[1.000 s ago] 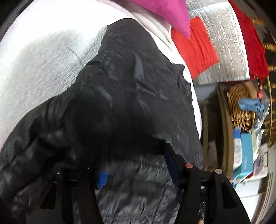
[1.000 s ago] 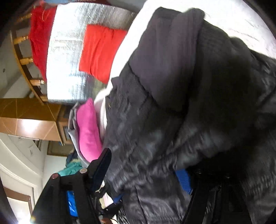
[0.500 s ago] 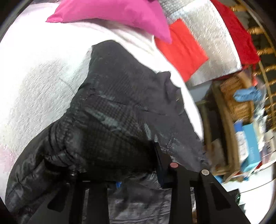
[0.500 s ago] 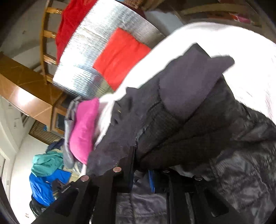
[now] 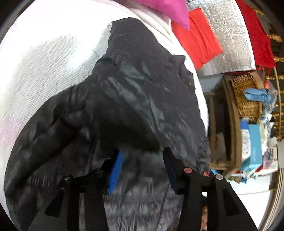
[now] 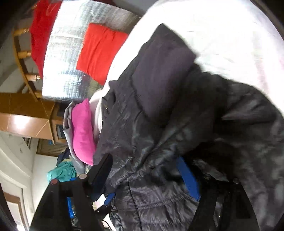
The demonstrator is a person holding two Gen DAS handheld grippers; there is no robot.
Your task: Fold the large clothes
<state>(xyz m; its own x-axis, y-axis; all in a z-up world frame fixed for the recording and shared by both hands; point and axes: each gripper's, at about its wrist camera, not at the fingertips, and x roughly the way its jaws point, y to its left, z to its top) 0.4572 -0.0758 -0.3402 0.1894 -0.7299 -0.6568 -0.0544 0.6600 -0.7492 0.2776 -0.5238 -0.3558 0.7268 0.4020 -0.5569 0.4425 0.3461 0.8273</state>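
Note:
A large black quilted jacket (image 5: 134, 99) lies bunched on a white bed (image 5: 46, 58). It also fills the right wrist view (image 6: 177, 115), its flat dark collar (image 6: 159, 76) pointing up. My left gripper (image 5: 142, 156) stands open, its blue pads (image 5: 115, 170) apart, with jacket fabric draped over and between the fingers. My right gripper (image 6: 145, 165) is also open and wide, fabric lying between its left finger (image 6: 101, 170) and its blue-padded right finger (image 6: 188, 177). The fingertips are partly hidden under the cloth.
A pink pillow (image 5: 166, 7) lies at the head of the bed, also in the right wrist view (image 6: 82, 131). Red cloths (image 5: 200, 39) hang on a silver foil panel (image 6: 71, 53). A wicker basket (image 5: 246, 96) and boxes stand beside the bed. Teal clothes (image 6: 62, 172) lie on the floor.
Both grippers were shut on the jacket half a second ago and have opened. The jacket has settled lower on the bed, and both views have shifted.

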